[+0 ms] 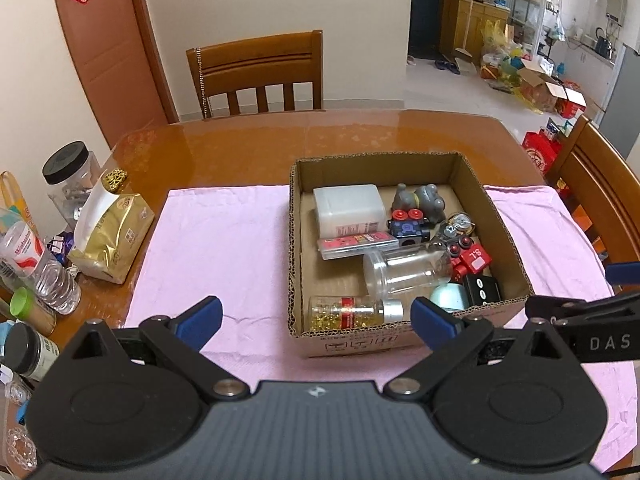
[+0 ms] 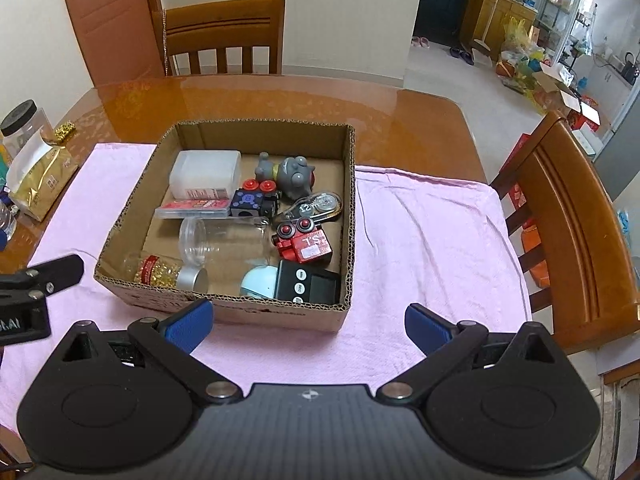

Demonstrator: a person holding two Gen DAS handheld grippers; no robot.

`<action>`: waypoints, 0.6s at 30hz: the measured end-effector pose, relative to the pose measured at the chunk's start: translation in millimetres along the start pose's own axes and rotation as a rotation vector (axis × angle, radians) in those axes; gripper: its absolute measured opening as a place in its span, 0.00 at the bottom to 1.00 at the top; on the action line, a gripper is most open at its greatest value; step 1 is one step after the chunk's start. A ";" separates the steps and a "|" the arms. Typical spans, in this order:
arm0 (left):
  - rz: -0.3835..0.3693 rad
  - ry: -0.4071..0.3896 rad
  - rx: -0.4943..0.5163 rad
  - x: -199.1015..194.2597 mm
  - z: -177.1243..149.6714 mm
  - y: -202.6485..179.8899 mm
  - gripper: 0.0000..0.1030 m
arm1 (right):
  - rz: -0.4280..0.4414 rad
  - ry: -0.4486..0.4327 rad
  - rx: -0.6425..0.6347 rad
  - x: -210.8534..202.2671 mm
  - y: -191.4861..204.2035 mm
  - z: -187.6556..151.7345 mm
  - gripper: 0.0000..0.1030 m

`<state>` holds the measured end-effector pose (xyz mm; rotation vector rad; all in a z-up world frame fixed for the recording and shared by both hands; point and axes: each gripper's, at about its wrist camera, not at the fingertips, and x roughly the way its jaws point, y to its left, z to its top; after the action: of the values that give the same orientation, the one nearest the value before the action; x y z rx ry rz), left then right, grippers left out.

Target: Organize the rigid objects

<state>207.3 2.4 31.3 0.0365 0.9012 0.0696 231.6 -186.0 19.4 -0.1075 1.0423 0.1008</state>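
An open cardboard box (image 1: pixel 504 216) (image 2: pixel 128 204) stands on a pink cloth (image 1: pixel 224 240) (image 2: pixel 420 232). Inside lie a white plastic container (image 1: pixel 348 208) (image 2: pixel 206 176), a clear jar (image 1: pixel 404 270) (image 2: pixel 224 244), a bottle of gold capsules (image 1: pixel 352 312) (image 2: pixel 166 270), a grey toy figure (image 1: pixel 420 200) (image 2: pixel 288 174), a blue toy block (image 1: pixel 408 230) (image 2: pixel 252 202), a red toy block (image 1: pixel 472 260) (image 2: pixel 306 244), a black box (image 1: pixel 484 290) (image 2: pixel 306 286) and a tape dispenser (image 2: pixel 316 206). My left gripper (image 1: pixel 318 320) hovers open over the box's near left corner, nothing between its fingers. My right gripper (image 2: pixel 308 324) stands open just before the box's near wall, empty.
A gold foil pouch (image 1: pixel 112 240), a black-lidded jar (image 1: pixel 70 172), a water bottle (image 1: pixel 38 268) and small bottles crowd the table's left edge. Wooden chairs stand at the far side (image 1: pixel 256 68) and at the right (image 2: pixel 568 232). The right gripper's body shows at the left wrist view's right edge (image 1: pixel 592 328).
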 end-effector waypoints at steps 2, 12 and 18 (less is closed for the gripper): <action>-0.001 0.001 0.006 0.4 0.1 -1.2 0.97 | 0.002 -0.003 0.002 -1.8 1.1 0.1 1.00; -0.006 0.004 0.023 0.5 -0.2 -4.2 0.97 | 0.008 -0.009 0.008 -5.7 4.8 -0.9 1.00; -0.001 0.003 0.027 -0.1 0.4 -2.8 0.97 | 0.007 -0.010 0.014 -5.7 5.5 -0.5 1.00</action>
<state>207.6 -0.4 31.5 0.0612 0.9051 0.0568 227.6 -180.8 23.9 -0.0906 1.0329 0.1004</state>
